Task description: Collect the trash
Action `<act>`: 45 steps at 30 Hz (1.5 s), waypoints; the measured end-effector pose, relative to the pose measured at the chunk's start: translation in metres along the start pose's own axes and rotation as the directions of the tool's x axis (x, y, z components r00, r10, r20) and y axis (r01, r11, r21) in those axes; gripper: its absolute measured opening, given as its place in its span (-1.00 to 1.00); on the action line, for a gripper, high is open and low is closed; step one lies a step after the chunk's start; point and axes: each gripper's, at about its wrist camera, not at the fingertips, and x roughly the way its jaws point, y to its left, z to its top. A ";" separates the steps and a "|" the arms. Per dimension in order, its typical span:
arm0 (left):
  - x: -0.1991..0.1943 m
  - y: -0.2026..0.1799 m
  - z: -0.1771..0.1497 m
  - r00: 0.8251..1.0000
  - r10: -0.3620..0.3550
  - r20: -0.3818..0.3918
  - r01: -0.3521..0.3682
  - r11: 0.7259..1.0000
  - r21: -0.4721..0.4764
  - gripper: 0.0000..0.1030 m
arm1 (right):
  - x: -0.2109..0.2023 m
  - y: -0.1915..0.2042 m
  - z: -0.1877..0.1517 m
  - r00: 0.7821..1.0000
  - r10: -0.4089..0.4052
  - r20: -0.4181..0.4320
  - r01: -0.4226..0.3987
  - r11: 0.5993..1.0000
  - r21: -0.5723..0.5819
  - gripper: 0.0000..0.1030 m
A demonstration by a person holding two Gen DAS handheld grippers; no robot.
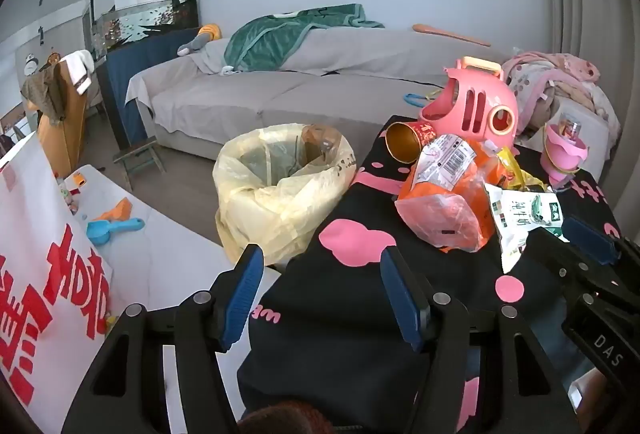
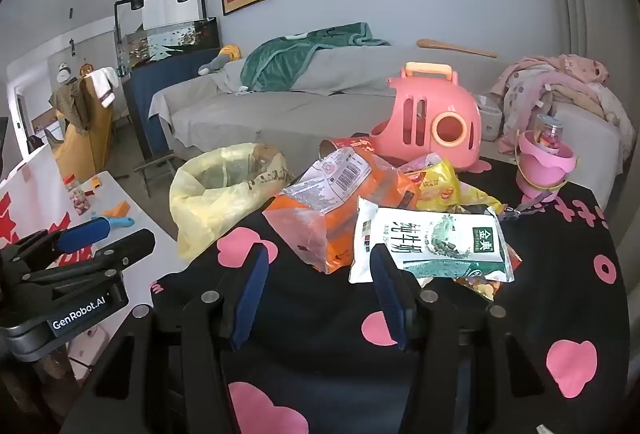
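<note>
My left-hand camera looks forward along my blue-padded left gripper point(image 1: 322, 298), close above the black cloth with pink blotches point(image 1: 352, 306), facing the grey sofa point(image 1: 304, 82) at twelve o'clock. The yellow-lined trash bin point(image 1: 276, 190) sits near at eleven o'clock, the heap of crumpled wrappers point(image 1: 452, 190) at one.

My right-hand camera rides beside it, further right, along my right gripper point(image 2: 320, 298), with the wrappers point(image 2: 384, 218) close at twelve o'clock and the bin point(image 2: 224, 202) at ten. Both views share cloth, bin, wrappers, sofa, and each sees the other gripper at its edge.
</note>
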 end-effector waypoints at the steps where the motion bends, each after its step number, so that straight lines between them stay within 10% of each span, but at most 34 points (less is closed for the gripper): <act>1: 0.000 0.000 0.000 1.000 0.001 -0.002 -0.001 1.000 0.001 0.19 | 0.000 0.000 0.000 1.000 -0.001 0.002 0.001 1.000 -0.004 -0.02; 45: 0.003 0.008 0.002 1.000 0.018 -0.013 -0.018 1.000 -0.024 0.19 | 0.008 0.005 0.008 1.000 0.010 -0.003 -0.010 0.999 -0.031 -0.02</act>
